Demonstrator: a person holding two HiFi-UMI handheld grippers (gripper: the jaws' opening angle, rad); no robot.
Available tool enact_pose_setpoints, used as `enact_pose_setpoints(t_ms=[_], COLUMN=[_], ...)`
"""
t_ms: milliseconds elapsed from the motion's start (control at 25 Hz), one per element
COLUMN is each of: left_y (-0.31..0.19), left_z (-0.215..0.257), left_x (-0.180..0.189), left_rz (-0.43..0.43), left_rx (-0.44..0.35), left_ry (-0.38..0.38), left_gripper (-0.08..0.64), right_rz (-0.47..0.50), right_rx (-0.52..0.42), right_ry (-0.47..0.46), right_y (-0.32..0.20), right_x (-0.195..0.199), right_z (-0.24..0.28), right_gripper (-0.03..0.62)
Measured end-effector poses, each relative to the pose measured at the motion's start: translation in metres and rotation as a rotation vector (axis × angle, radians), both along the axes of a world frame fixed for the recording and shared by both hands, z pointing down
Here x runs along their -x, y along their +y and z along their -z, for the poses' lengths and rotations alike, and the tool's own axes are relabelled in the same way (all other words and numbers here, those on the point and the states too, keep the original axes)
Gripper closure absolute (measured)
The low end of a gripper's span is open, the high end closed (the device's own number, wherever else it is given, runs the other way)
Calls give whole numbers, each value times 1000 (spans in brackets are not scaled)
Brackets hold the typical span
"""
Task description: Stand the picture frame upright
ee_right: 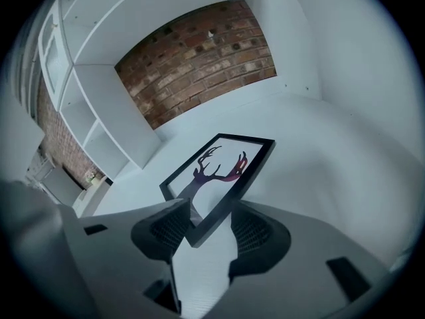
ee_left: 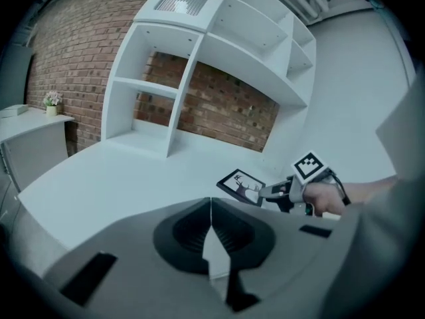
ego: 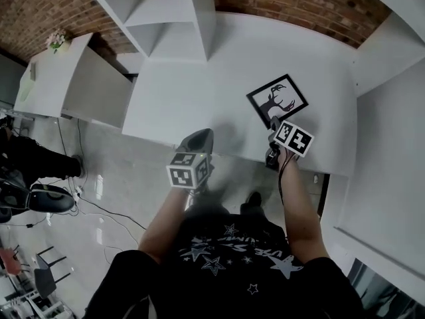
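A black picture frame (ego: 277, 100) with a deer silhouette lies flat on the white table (ego: 199, 85), right of the middle. My right gripper (ego: 272, 126) is at its near corner. In the right gripper view the frame (ee_right: 222, 171) has that corner between my right gripper's (ee_right: 209, 234) open jaws, with a gap on each side. My left gripper (ego: 198, 140) hovers at the table's front edge, left of the frame. Its jaws (ee_left: 211, 226) are shut with nothing in them. From the left gripper view the frame (ee_left: 241, 186) and the right gripper (ee_left: 279, 192) show ahead to the right.
A white shelf unit (ego: 169, 12) stands at the table's back left against a brick wall (ego: 299, 2). White wall panels (ego: 392, 131) close off the right side. A low white cabinet (ego: 63, 78) with a small flower pot (ego: 56, 40) stands to the left.
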State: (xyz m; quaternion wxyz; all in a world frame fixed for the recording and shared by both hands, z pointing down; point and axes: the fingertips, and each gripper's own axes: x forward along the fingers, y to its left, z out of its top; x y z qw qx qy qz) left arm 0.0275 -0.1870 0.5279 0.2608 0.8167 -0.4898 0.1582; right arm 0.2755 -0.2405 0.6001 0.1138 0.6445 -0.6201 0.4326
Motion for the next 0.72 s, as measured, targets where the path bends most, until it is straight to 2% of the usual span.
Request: enact_pose_setpoints(t_ms=[360, 480, 640, 720], left_y=[-14, -13, -11, -9], left_z=[-3, -5, -6, -5], left_x=[23, 26, 24, 23], left_rz=[-42, -49, -67, -75], left_rx=[18, 25, 22, 21], left_ry=[10, 12, 8, 3], left_gripper=[541, 541, 541, 541], right_rz=[-82, -71, -12, -19], right_rx=[55, 57, 65, 56], right_ry=[131, 178, 296, 292], right_y=[-7, -7, -4, -3], right_x=[-1, -1, 0, 1], right_z=[-8, -11, -13, -14], right_gripper=[408, 410, 413, 411])
